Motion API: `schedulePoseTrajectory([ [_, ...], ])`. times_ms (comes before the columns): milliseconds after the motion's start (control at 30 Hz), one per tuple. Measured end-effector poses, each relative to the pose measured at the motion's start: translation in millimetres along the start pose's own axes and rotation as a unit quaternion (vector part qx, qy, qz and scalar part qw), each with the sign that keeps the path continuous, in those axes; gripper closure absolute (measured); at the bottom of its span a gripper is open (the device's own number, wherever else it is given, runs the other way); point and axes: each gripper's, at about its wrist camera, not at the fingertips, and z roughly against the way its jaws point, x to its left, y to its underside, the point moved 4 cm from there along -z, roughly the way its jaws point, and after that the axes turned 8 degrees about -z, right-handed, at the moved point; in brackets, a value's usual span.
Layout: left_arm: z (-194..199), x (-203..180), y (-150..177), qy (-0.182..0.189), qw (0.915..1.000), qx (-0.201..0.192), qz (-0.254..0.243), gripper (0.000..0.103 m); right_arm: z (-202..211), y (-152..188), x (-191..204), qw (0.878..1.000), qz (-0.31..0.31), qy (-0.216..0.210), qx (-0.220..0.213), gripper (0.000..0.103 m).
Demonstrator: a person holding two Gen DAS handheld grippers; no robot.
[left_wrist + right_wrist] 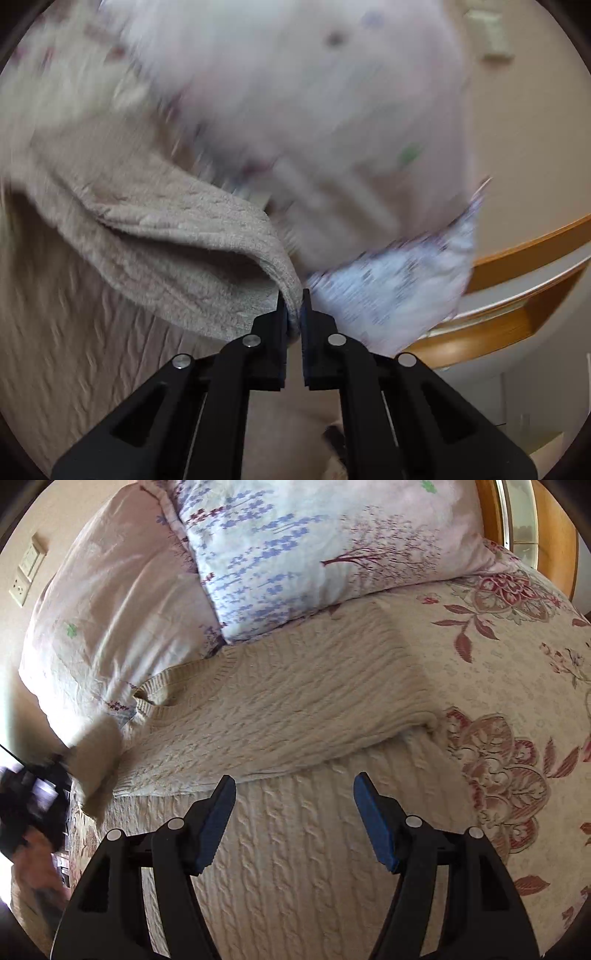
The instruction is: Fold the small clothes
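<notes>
- The cream cable-knit sweater (pixel 288 709) lies spread on the flowered bedspread (pixel 509 686), its top reaching the pillows (pixel 295 554) at the head of the bed.
- One part is folded across the body.
- The left gripper (pixel 294 306) is clamped tight on a bunched edge of the sweater, lifted off the bed at the left edge; that view is blurred.
- The right gripper (pixel 294 794) hangs over the sweater's lower half, jaws apart, with nothing between them.
</notes>
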Motion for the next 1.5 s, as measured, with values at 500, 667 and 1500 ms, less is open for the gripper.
schedulePoseTrajectory([
  [500, 10, 58, -28, -0.028, 0.9879, -0.076, 0.132, 0.095, 1, -7, -19, 1.000, 0.015, -0.001, 0.009, 0.035],
  [667, 2, 6, -48, 0.014, 0.9939, -0.093, 0.057, 0.096, 4, -8, -24, 1.000, 0.019, -0.007, 0.007, 0.035],
  [1500, 42, -21, 47, -0.283, 0.8820, 0.067, -0.371, 0.042, -59, -47, -6, 0.983, -0.079, -0.122, 0.112, 0.053],
])
